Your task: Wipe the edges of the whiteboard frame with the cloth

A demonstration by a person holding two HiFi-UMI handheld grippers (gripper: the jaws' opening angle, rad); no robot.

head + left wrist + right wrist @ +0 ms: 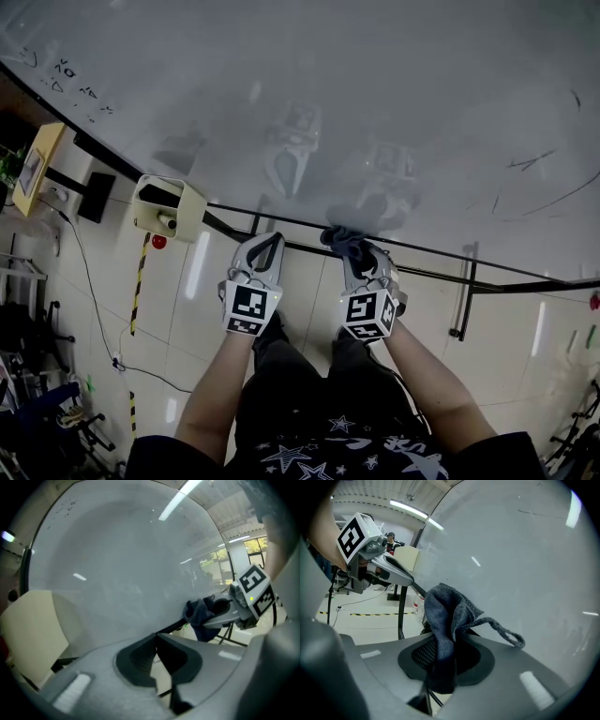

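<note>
One whiteboard (328, 94), one cloth (343, 238), two hand-held grippers. At centre frame the right hand-held gripper (361, 248) pinches the cloth against the board's black lower frame edge (506, 267). Just left, the left hand-held gripper (266, 246) is closed, empty. The edge runs unobstructed rightward.

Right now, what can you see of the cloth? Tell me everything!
The cloth is dark blue-grey, soft and knitted-looking, with a little loop hanging off one side. It is bunched up and pinched in the right claw, poking out past its end, right at the whiteboard's black bottom frame.
</note>
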